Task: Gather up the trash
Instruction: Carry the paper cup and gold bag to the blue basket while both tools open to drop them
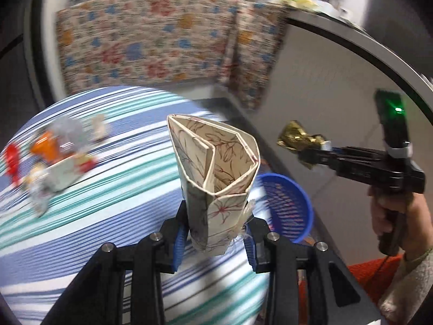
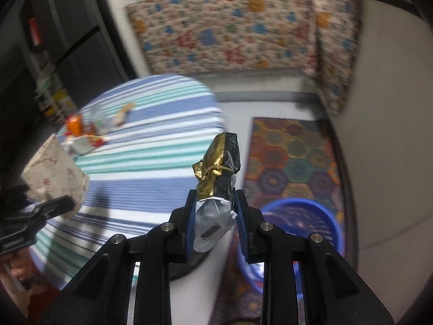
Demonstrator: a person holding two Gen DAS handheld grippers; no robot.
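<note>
My left gripper (image 1: 216,233) is shut on a folded cream paper carton with a leaf print (image 1: 216,168), held upright over the striped table edge. The same carton (image 2: 54,173) shows at the left of the right wrist view. My right gripper (image 2: 213,216) is shut on a crumpled gold, black and silver wrapper (image 2: 219,168), which also appears as the gold wrapper (image 1: 297,138) off the table's right side. A blue perforated basket (image 1: 286,205) sits on the floor below, seen as the blue basket (image 2: 300,222) just right of the right gripper.
Several more wrappers and scraps (image 1: 51,157) lie on the round blue, teal and white striped tablecloth (image 1: 108,189). A floral-covered piece of furniture (image 1: 162,40) stands behind. A patterned hexagon rug (image 2: 292,157) covers the floor under the basket. Dark shelving (image 2: 40,67) is at left.
</note>
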